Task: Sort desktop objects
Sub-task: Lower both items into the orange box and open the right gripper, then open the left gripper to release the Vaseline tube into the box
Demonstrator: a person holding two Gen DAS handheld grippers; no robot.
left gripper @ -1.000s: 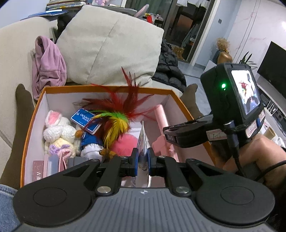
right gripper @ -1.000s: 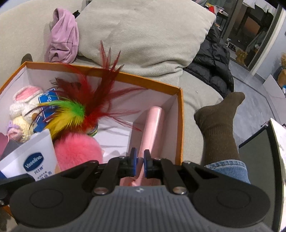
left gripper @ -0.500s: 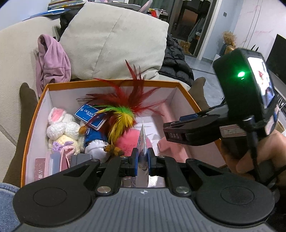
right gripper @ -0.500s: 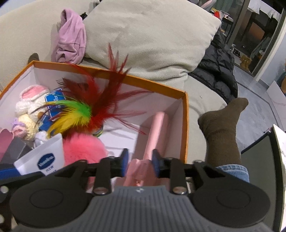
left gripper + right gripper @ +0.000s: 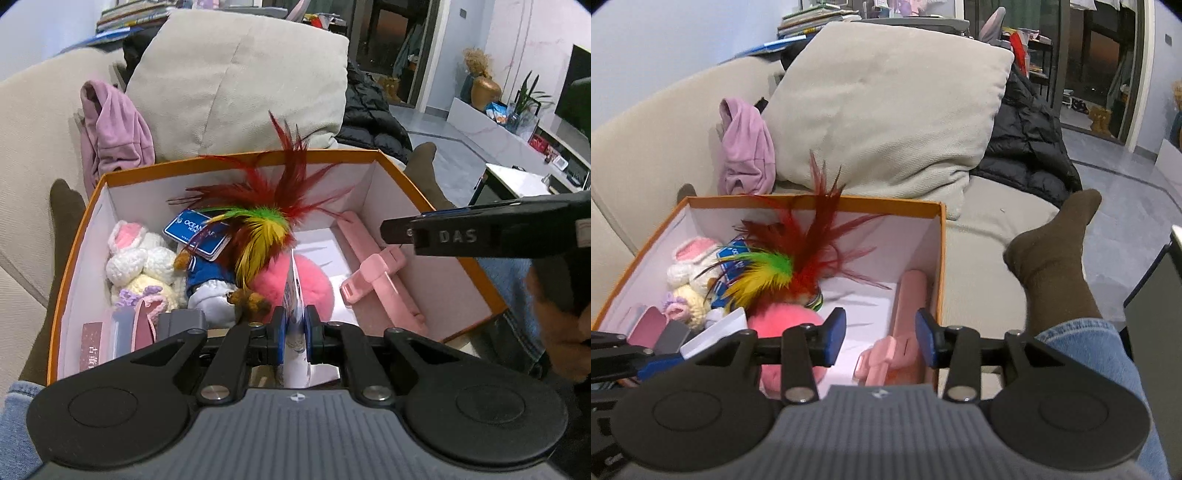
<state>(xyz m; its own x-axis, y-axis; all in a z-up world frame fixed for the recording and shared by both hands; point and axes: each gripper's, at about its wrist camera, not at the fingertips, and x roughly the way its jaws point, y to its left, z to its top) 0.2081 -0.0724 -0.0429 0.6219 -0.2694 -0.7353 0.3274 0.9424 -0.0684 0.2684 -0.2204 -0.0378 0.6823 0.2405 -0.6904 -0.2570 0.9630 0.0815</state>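
Observation:
An orange box [image 5: 236, 158] [image 5: 812, 201] with white inner walls rests on a person's lap on the sofa. My left gripper [image 5: 294, 328] is shut on a white Vaseline tube [image 5: 293, 295] [image 5: 716, 330], held upright over the box's near side. My right gripper [image 5: 881, 341] hovers above the box's right side with its jaws opening. A pink phone holder [image 5: 373, 266] [image 5: 908, 306] lies on the box floor beneath that gap, and neither pad touches it. Also in the box are a feather toy [image 5: 266, 229], a pink pompom [image 5: 314, 284] and a crochet bunny [image 5: 136, 254].
A beige cushion [image 5: 886, 110], a purple garment [image 5: 746, 147] and a black jacket [image 5: 1027, 147] lie on the sofa behind the box. The person's socked foot [image 5: 1056, 251] and jeans leg [image 5: 1082, 339] sit to the right. Small cards stand in the box's near left corner [image 5: 99, 343].
My right gripper, shut on the pink phone holder a second ago, has opened and drawn back and up. The holder stays in the box. My left gripper still grips the tube.

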